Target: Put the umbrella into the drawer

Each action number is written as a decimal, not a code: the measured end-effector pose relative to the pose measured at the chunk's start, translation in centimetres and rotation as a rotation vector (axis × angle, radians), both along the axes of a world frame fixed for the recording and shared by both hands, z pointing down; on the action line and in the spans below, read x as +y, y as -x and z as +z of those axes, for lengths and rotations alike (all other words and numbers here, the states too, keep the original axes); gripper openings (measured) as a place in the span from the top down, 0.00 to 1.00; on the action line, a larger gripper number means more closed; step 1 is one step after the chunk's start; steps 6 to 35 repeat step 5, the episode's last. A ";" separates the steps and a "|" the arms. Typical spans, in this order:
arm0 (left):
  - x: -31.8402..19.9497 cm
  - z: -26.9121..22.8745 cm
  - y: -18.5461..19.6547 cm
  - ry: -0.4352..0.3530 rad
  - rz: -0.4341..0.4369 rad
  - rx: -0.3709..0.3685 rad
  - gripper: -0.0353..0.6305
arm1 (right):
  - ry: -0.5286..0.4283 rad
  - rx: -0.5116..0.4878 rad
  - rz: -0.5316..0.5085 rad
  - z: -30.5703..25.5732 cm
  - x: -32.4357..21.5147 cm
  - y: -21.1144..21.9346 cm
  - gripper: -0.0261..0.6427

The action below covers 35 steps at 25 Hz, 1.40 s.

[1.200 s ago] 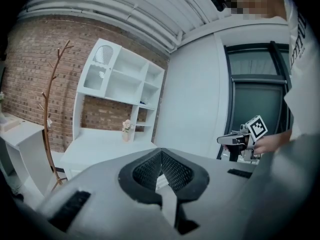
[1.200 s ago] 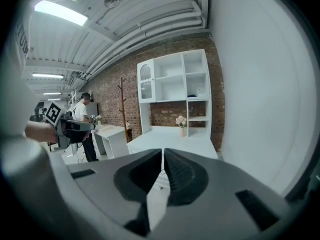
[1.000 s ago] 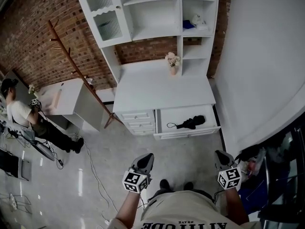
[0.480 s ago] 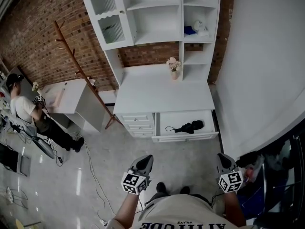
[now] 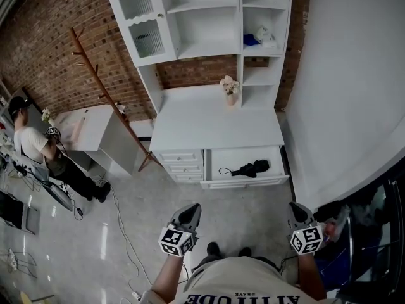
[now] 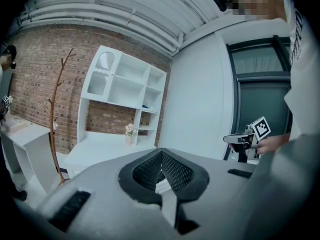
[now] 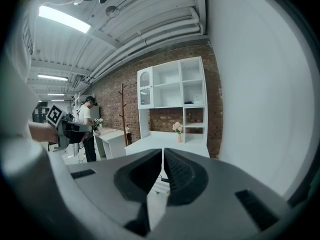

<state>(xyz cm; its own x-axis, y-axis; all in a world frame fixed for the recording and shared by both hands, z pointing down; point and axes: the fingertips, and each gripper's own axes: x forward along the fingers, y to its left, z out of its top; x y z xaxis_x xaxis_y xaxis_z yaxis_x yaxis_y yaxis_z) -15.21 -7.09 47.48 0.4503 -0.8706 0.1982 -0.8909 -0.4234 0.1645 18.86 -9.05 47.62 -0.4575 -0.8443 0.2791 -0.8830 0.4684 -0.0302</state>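
Note:
The black folded umbrella (image 5: 248, 167) lies inside the open right-hand drawer (image 5: 245, 182) of the white desk (image 5: 215, 122). Both grippers hang low near my body, well short of the desk. My left gripper (image 5: 192, 210) is shut and empty; in its own view the jaws meet at the tip of the left gripper (image 6: 161, 152). My right gripper (image 5: 296, 209) is also shut and holds nothing, with the right gripper (image 7: 163, 151) aimed toward the desk. Each gripper shows in the other's view: the right gripper (image 6: 245, 139) and the left gripper (image 7: 67, 126).
A hutch with shelves (image 5: 209, 18) stands on the desk, with a flower vase (image 5: 229, 87) below it. A wooden coat rack (image 5: 101, 94) leans at the left. A person (image 5: 31, 147) stands at a small white table (image 5: 88, 132). A white wall (image 5: 342, 94) runs along the right.
The head view has drawn back a little from the desk. The umbrella lies still in the open drawer, and both grippers stay shut and empty.

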 end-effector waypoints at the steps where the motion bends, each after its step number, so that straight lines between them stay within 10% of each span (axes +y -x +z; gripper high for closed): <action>1: -0.1 -0.1 0.1 0.000 -0.002 0.001 0.91 | 0.000 0.001 0.001 -0.1 -0.1 0.1 0.91; 35: -0.6 -0.1 0.5 -0.001 -0.001 0.007 0.91 | -0.003 0.005 0.004 -0.3 -0.6 0.5 0.91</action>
